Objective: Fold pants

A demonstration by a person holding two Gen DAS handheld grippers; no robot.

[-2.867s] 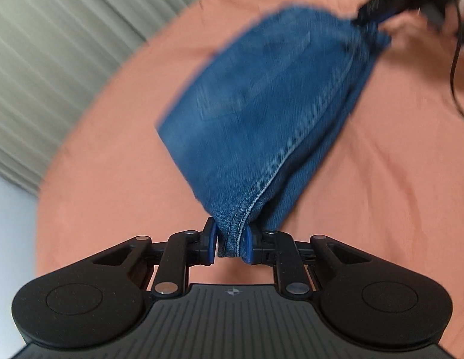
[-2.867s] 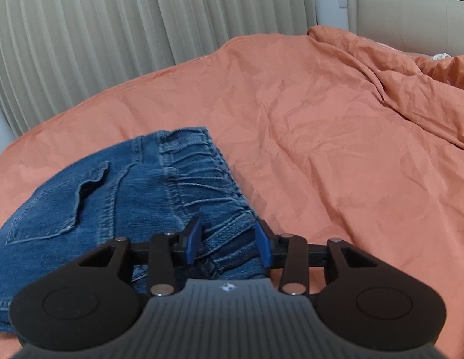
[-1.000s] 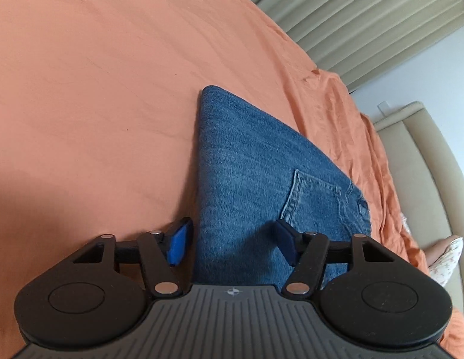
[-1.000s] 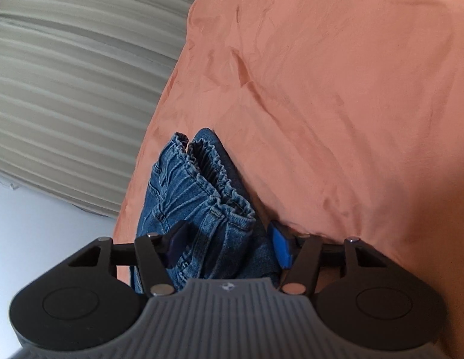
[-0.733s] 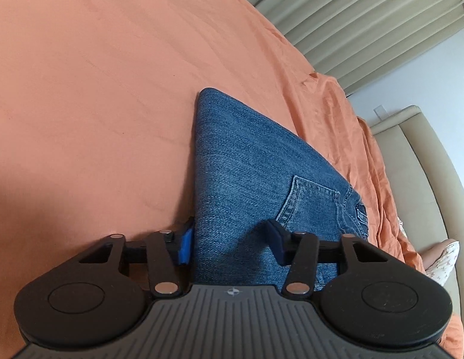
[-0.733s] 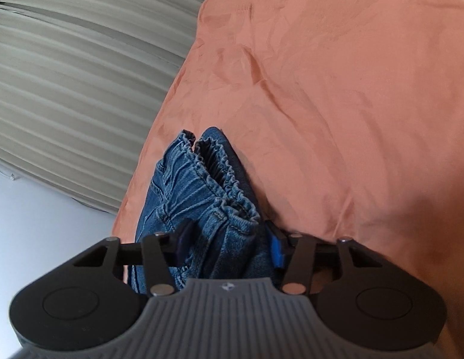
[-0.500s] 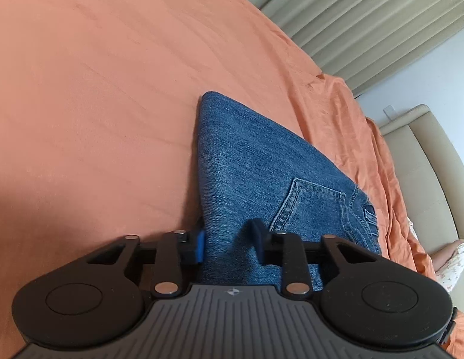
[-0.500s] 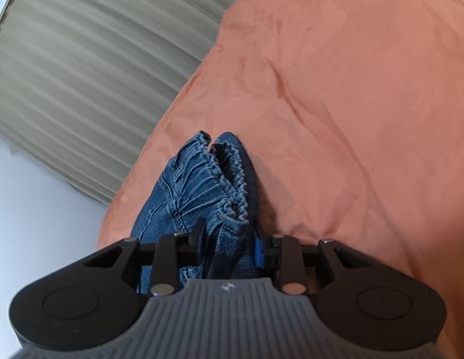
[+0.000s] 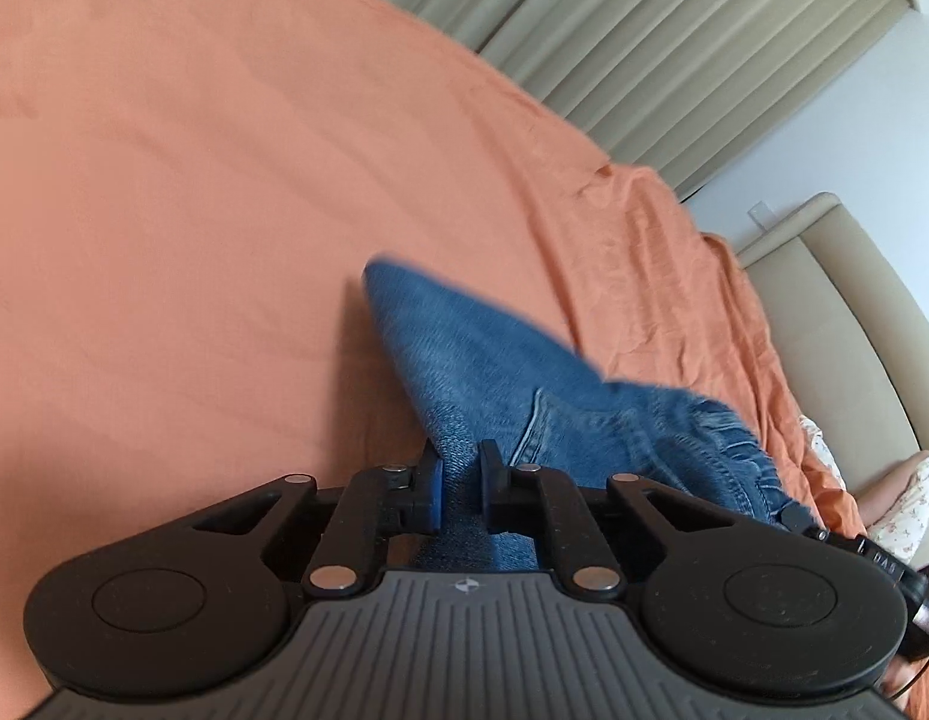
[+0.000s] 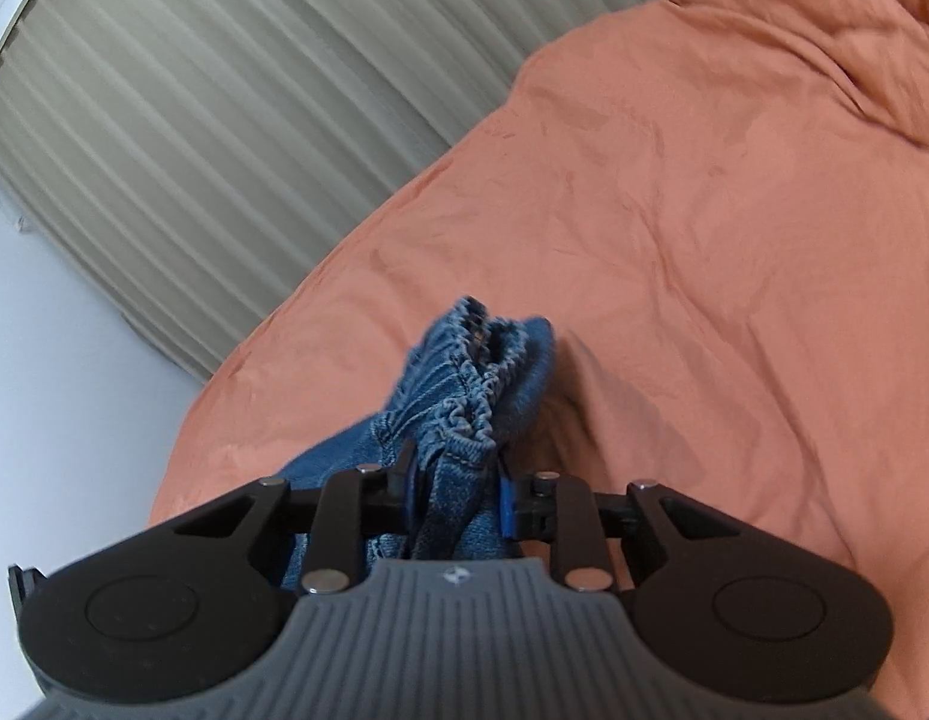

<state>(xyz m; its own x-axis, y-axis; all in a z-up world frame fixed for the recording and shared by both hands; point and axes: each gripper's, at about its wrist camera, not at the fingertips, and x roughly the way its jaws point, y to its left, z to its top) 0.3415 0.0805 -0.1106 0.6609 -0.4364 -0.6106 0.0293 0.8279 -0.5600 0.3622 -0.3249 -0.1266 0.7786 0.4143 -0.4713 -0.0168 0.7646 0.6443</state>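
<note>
Folded blue jeans (image 9: 494,372) hang lifted over the orange bed sheet (image 9: 194,180). My left gripper (image 9: 458,483) is shut on the folded edge near the back pocket, with denim pinched between its blue pads. In the right wrist view, the elastic waistband of the jeans (image 10: 470,378) bunches up between the fingers of my right gripper (image 10: 455,492). Its jaws are closing and the pads press on the thick waistband layers. The rest of the jeans droops below both grippers, out of sight.
The orange sheet (image 10: 704,240) covers the whole bed, with rumpled folds at the far right. Beige pleated curtains (image 10: 224,120) stand beyond the bed's edge. A beige padded headboard (image 9: 836,300) and a floral fabric (image 9: 908,498) lie at the right.
Both grippers closed on the jeans, which lay flat on the sheet, and have risen with them. The denim now hangs off the bed and looks blurred from motion.
</note>
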